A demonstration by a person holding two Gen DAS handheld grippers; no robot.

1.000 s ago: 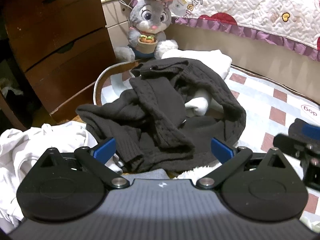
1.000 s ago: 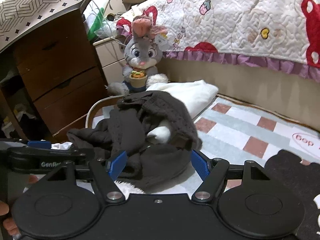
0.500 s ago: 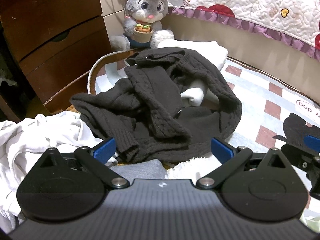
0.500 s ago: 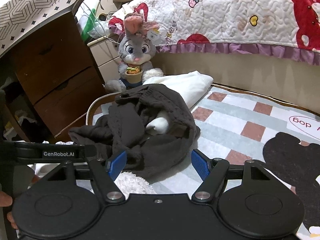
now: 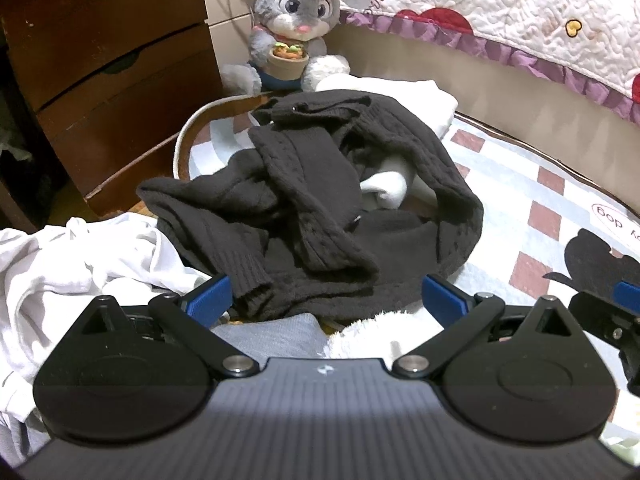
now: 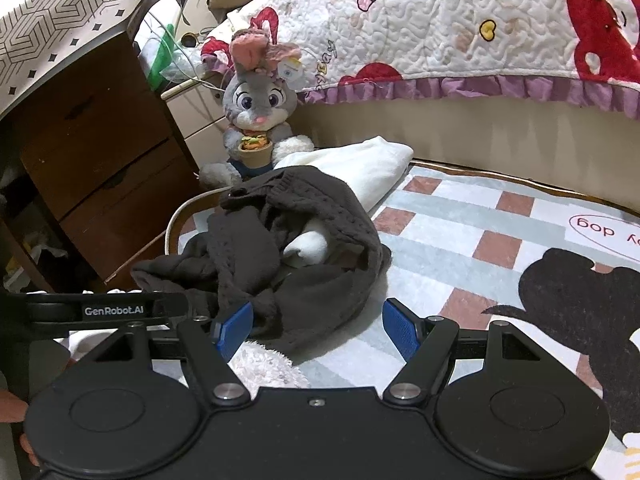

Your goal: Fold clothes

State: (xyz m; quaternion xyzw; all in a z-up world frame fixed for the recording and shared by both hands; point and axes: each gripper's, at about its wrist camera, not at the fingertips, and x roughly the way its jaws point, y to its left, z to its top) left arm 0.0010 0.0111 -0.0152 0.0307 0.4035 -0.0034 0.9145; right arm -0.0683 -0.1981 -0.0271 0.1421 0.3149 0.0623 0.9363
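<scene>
A crumpled dark knit sweater lies in a heap on the checked rug, with a white sock-like piece showing in its folds. A rumpled white garment lies to its left. My left gripper is open just before the sweater's near cuff, above a grey cloth and a fluffy white towel. My right gripper is open at the sweater's near right edge, holding nothing. A folded cream garment lies behind the heap.
A plush rabbit sits at the back by a wooden drawer chest. A bed with a quilted cover bounds the far side. The checked rug stretches right. A white cable curves along the rug's left edge.
Both grippers have pulled back and tilted slightly, so the sweater heap sits a little farther off. The clothes have not moved. Both stay open.
</scene>
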